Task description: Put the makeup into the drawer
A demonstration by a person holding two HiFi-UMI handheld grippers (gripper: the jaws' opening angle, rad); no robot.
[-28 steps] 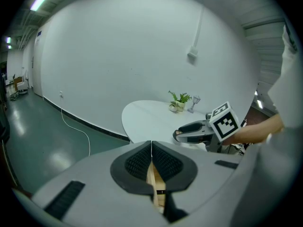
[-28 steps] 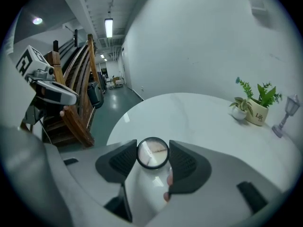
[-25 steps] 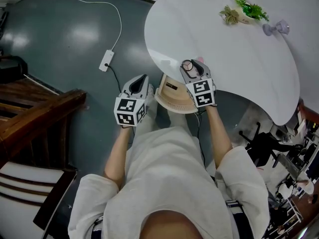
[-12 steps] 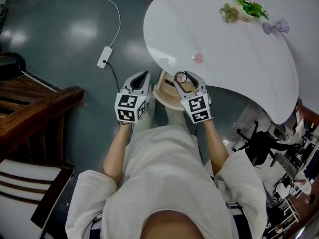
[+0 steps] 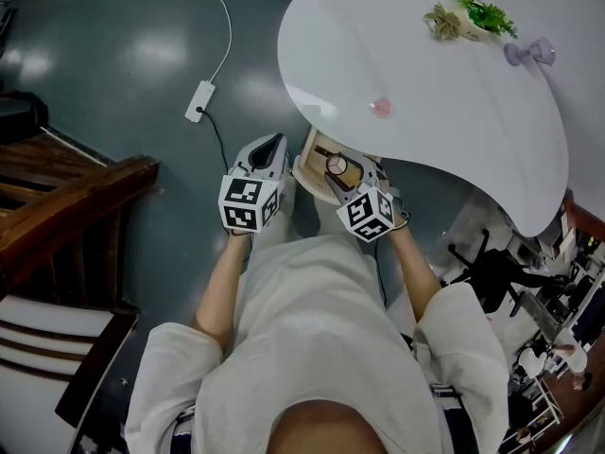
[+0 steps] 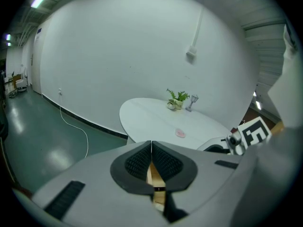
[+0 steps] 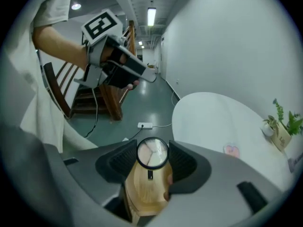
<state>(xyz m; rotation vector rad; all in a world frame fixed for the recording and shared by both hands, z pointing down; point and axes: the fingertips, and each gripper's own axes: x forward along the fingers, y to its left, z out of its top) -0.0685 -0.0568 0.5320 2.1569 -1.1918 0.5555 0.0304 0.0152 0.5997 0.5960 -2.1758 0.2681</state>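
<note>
Makeup, a round compact with a black rim and a clear lid, is sitting between the jaws of the right gripper, which are pressing on it from both sides. In the head view the compact is hanging over the open drawer, a light wooden one that is sticking out from under the near edge of the white table. In the right gripper view the drawer's pale wood is showing directly beyond the compact.

To the left of the drawer, the left gripper is holding nothing, with its jaws closed tip to tip; through the gap below the tips a strip of the same wood is showing.

On the tabletop a small pink item is lying near the drawer's side of the table, well apart from a potted plant at the far edge. A white power strip is lying on the grey floor.
</note>
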